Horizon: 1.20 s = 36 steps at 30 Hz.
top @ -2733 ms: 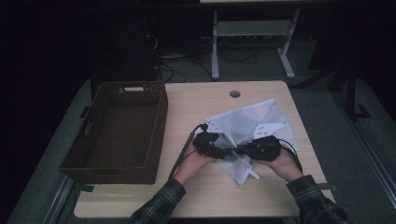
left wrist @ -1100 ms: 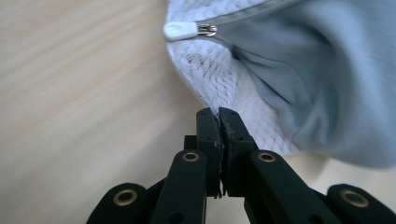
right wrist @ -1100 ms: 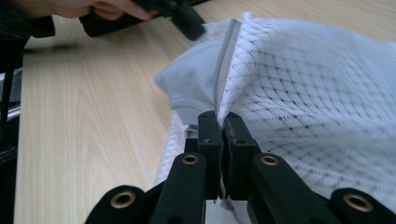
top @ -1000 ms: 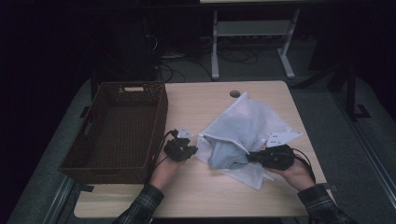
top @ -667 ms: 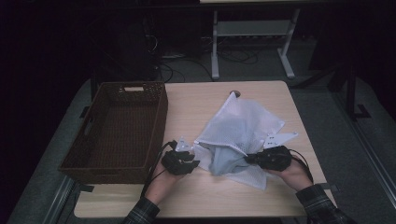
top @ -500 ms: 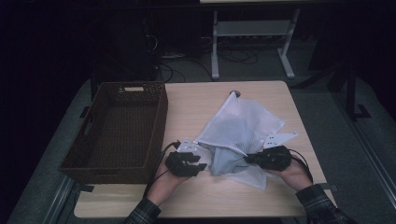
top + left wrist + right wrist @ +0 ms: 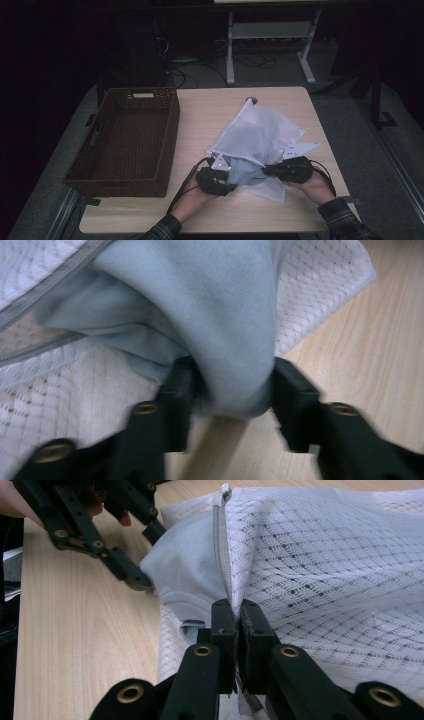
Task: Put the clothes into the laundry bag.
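High view: a wooden table (image 7: 210,115), a brown woven basket (image 7: 125,140) on its left half, and right of it a white mesh laundry bag (image 7: 260,135) lying near the front edge. A pale blue garment (image 7: 240,172) bulges from the bag's open mouth, between the two grippers. The right gripper (image 7: 280,171) is clamped on the bag's zipper edge. The left gripper (image 7: 220,186) has just been opening its jaws, and a fold of the garment now sits between them, the pads seemingly touching without pinching.

To do it well, I'd say: bite that fold firmly, keep the right hand anchoring the rim, then draw the cloth steadily out.

The left gripper view shows the fold (image 7: 235,340) between the jaws; the right gripper view shows the grey zipper tape (image 7: 223,555) pinched tight.
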{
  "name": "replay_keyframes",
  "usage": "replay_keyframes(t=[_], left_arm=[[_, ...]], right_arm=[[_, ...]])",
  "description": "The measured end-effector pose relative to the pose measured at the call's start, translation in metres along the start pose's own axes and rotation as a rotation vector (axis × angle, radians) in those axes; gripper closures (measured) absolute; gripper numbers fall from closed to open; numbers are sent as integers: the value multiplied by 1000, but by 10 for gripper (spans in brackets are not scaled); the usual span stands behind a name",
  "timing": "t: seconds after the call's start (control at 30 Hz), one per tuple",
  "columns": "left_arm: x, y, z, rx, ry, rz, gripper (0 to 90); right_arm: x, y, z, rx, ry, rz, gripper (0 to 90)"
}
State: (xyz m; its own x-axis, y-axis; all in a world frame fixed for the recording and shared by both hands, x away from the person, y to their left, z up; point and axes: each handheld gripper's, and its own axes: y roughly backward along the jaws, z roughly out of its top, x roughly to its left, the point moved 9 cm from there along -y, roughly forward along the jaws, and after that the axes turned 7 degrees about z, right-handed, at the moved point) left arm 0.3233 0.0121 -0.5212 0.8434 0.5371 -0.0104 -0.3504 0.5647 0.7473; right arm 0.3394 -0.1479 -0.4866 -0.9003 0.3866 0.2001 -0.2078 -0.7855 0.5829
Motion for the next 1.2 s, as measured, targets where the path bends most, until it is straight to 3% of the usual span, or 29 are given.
replay_keyframes(t=[0.1,0.2,0.5,0.57,0.8,1.2], left_arm=[[1,-3,0,18,-9,19,764],[1,-5,-1,27,5,15,823],[1,-7,-3,33,17,3,824],[1,-7,-3,33,25,-6,825],[-1,-7,0,24,34,-17,838],[-8,3,43,-98,3,-12,840]], right_arm=[[-2,1,-1,-3,-7,-8,834],[-5,5,-4,-7,-16,-23,795],[-12,8,-15,27,-20,-72,694],[-13,11,-28,55,-24,-89,695],[-18,18,-36,51,-42,-102,861],[-8,19,-23,13,-35,-51,866]])
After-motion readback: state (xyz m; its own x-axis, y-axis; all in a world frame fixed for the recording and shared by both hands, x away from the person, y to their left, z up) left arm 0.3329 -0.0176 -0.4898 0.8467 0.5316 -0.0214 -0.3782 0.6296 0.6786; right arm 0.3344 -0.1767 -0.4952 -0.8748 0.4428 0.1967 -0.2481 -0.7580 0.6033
